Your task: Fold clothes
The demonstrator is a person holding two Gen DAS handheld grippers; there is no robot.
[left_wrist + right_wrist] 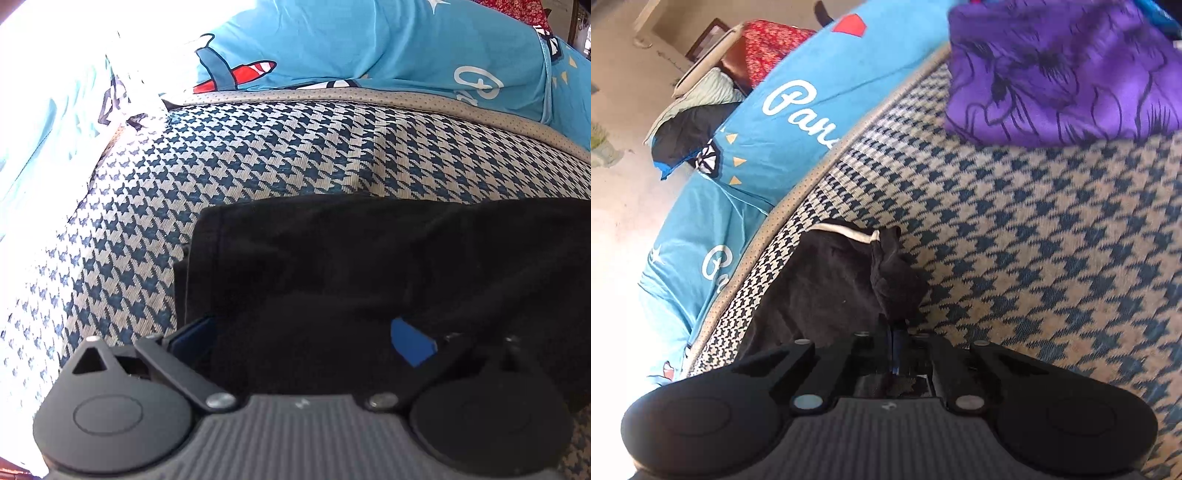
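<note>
**A:** Where does the black garment (332, 266) lie?

**B:** Flat on the houndstooth mattress (229, 158), near its piped edge, with doubled layers showing at one side. The left tongs (306, 339) stand apart, blue pads on either side of the near hem, cloth sagging between them. The right tongs (893, 332) are pinched together on a bunched corner of the same dark cloth (834, 280), near its white trim (849, 232).

**A:** What could go wrong?

**B:** I'd worry about uneven hold. One side is clamped and the other is not, so any lift or pull from the right would likely drag the garment askew and spoil the layers already stacked.

**A:** And the bunching?

**B:** The right grip holds a wad rather than a clean edge (hard to say how many layers), so a crease could set crooked. The purple cloth (1060, 70) lies well apart, but the mattress edge is near; a slide that way could tip fabric onto the blue sheet (746, 184).
</note>
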